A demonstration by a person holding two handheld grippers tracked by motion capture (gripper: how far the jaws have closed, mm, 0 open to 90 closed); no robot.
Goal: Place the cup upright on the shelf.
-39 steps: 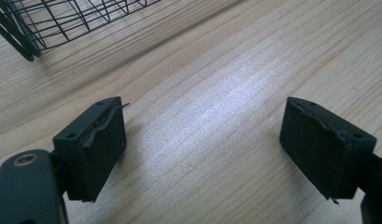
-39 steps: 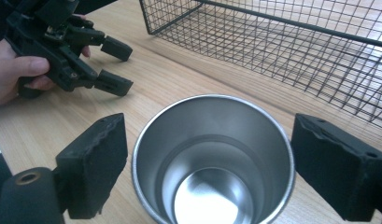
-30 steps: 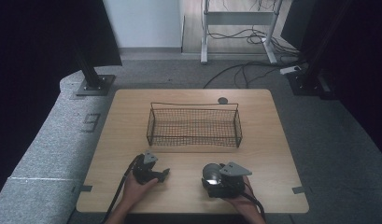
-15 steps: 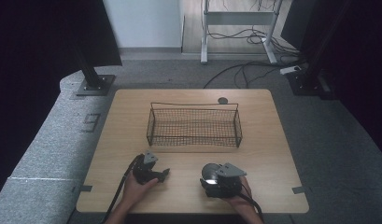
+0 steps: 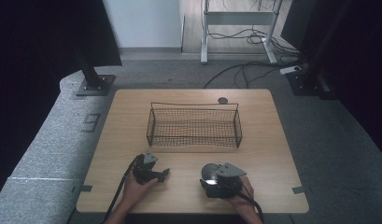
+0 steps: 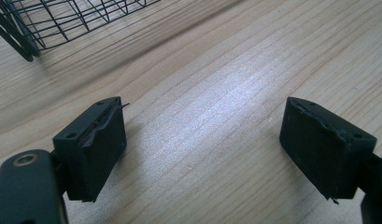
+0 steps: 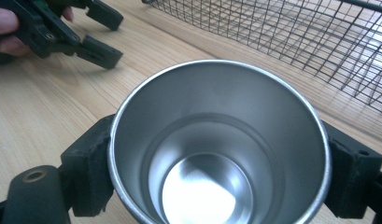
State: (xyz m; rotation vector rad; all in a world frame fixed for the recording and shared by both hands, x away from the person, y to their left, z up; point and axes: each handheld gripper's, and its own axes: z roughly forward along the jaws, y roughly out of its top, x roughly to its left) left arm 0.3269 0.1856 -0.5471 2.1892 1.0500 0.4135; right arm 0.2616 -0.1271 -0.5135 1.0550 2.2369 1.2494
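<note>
The right gripper (image 7: 216, 182) squeezes both sides of the shiny steel cup (image 7: 216, 149) (hard, light, probably slippery), while the left gripper (image 6: 202, 154) gapes wide, empty.

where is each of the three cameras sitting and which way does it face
High view: above the person's side, facing forward and down on the table, wire basket, both hands and grippers.
Left gripper view: on the left gripper, looking along its open jaws at bare wood and a basket corner.
Right gripper view: on the right gripper, its jaws shut on the steel cup; the left gripper farther off.
All views share the basket.
</note>
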